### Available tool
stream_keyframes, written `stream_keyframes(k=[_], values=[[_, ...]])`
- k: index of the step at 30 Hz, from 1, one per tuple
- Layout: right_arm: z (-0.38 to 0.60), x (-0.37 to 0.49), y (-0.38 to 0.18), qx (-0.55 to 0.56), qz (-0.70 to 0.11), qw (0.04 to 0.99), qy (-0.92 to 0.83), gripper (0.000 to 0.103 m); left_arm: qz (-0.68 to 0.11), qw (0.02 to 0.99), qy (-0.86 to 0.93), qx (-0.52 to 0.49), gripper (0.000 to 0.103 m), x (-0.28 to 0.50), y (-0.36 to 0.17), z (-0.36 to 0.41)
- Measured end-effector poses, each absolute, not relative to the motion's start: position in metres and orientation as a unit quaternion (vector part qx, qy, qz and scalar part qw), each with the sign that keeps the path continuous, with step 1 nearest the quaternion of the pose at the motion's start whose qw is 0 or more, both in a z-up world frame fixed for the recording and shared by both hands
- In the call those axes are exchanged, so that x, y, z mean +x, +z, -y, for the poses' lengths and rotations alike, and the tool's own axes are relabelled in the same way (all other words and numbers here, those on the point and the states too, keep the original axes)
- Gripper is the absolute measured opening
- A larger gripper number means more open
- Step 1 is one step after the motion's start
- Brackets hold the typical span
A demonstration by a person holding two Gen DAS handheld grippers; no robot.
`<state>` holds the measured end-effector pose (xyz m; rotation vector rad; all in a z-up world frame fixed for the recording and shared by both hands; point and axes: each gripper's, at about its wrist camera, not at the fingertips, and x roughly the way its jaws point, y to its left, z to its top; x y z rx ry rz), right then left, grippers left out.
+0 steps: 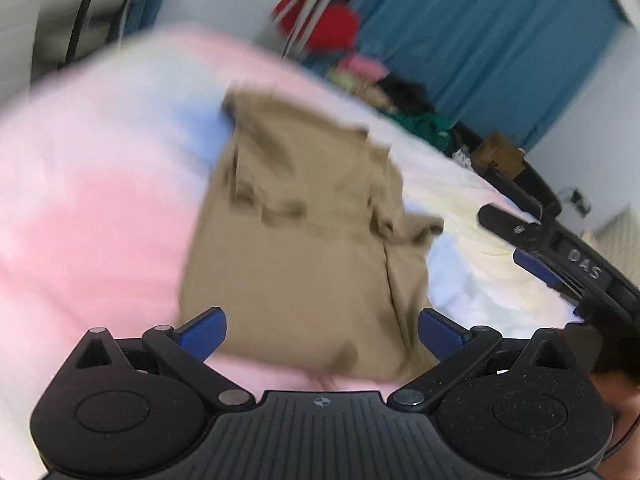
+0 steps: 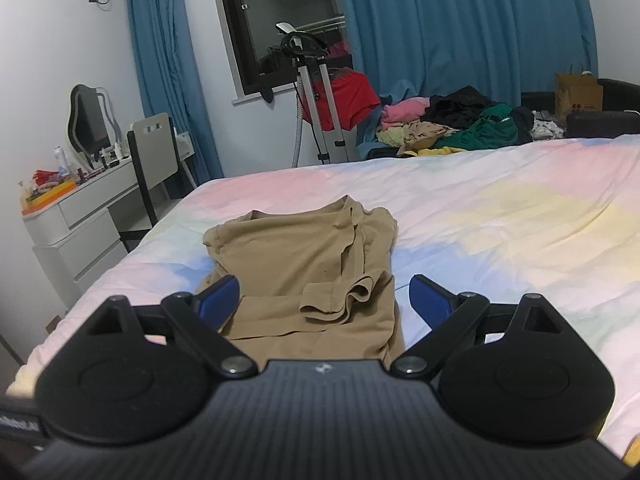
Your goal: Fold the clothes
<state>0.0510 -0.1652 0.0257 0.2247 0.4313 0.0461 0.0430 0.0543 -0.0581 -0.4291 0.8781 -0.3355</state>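
A tan garment [image 2: 316, 264] lies partly folded on the pastel bedsheet [image 2: 500, 216], its sleeves turned in on top. It also shows in the blurred left wrist view [image 1: 304, 232]. My right gripper [image 2: 324, 300] is open and empty, held just above the garment's near end. My left gripper [image 1: 322, 336] is open and empty, also over the garment's near end. The right gripper [image 1: 552, 256] shows at the right edge of the left wrist view, apart from the cloth.
A heap of mixed clothes [image 2: 452, 124] lies past the bed's far edge by blue curtains [image 2: 460, 24]. A metal stand with red cloth [image 2: 340, 100], a chair [image 2: 152, 156] and a white dresser [image 2: 84, 216] stand to the left. A paper bag [image 2: 576, 94] stands at the far right.
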Motion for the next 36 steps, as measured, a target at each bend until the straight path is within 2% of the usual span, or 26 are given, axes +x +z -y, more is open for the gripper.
stream_keyframes(k=[3, 7, 11, 16, 18, 22, 24, 31, 33, 36], values=[[0.164, 0.053, 0.023, 0.111, -0.219, 0.969, 0.023, 0.093, -0.453, 0.838, -0.170, -0.254, 0.100, 0.054, -0.079, -0.060], [0.161, 0.056, 0.020, 0.108, -0.227, 0.968, 0.024, 0.093, -0.459, 0.807, -0.183, -0.325, 0.099, 0.071, -0.104, -0.073], [0.160, 0.057, 0.017, 0.111, -0.233, 0.966, 0.022, 0.093, -0.449, 0.779, -0.162, -0.407, 0.089, 0.083, -0.124, -0.094], [0.161, 0.058, 0.014, 0.119, -0.240, 0.963, 0.018, 0.093, -0.423, 0.785, -0.157, -0.425, 0.082, 0.075, -0.122, -0.101], [0.162, 0.058, 0.013, 0.122, -0.242, 0.962, 0.016, 0.093, -0.433, 0.796, -0.145, -0.397, 0.071, 0.075, -0.122, -0.096], [0.163, 0.059, 0.011, 0.129, -0.248, 0.960, 0.017, 0.093, -0.432, 0.807, -0.130, -0.381, 0.063, 0.072, -0.119, -0.093], [0.163, 0.060, 0.009, 0.134, -0.254, 0.958, 0.019, 0.093, -0.433, 0.808, -0.122, -0.380, 0.051, 0.071, -0.120, -0.094], [0.161, 0.062, 0.001, 0.168, -0.280, 0.944, 0.041, 0.093, -0.425, 0.808, -0.113, -0.393, 0.029, 0.074, -0.125, -0.097], [0.164, 0.061, -0.005, 0.214, -0.301, 0.927, 0.067, 0.093, -0.414, 0.811, -0.121, -0.396, 0.019, 0.072, -0.121, -0.098], [0.175, 0.060, -0.025, 0.340, -0.347, 0.867, 0.109, 0.093, -0.396, 0.814, -0.136, -0.402, 0.015, 0.069, -0.115, -0.098]])
